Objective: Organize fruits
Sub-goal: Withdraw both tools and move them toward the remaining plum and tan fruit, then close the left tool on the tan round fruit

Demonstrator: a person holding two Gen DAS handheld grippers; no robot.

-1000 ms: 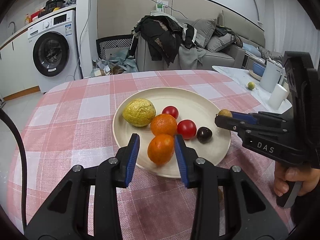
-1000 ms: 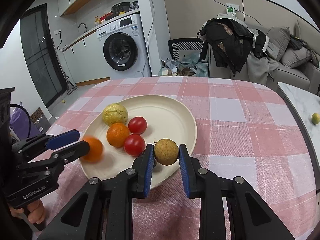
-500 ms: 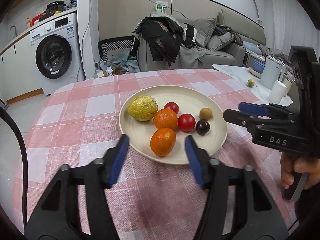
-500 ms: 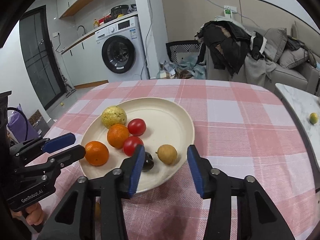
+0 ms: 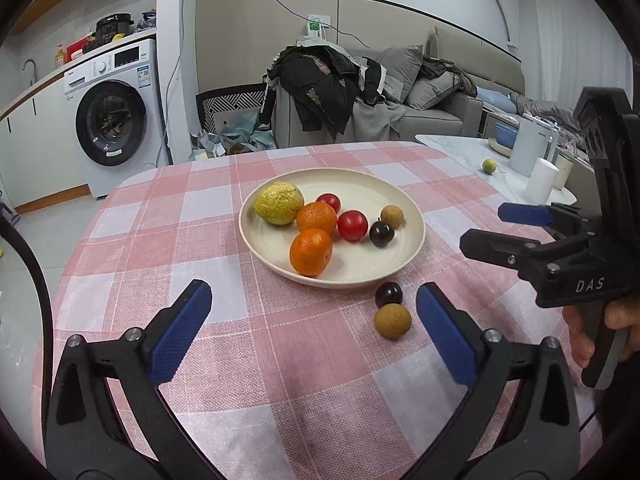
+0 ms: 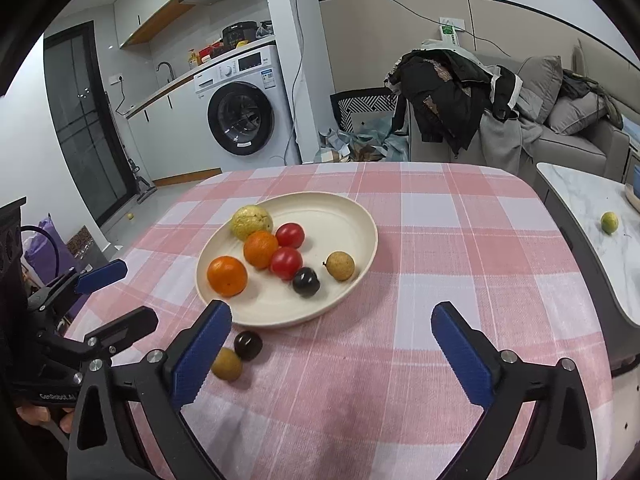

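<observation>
Fruits: most on plate (image 5: 416,236); longan (image 5: 392,321) and plum (image 5: 388,294) loose on worktop (image 5: 280,360). Small, round, prone to roll — pinch across middle. Left tool (image 5: 312,328), right tool (image 6: 332,344) spread, empty.

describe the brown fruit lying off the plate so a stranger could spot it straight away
Find the cream plate on the pink checked tablecloth. Just off its near rim two small round fruits lie on the cloth, touching. The one meant is the tan, dull-skinned fruit, nearer the camera than the glossy dark plum.
</observation>
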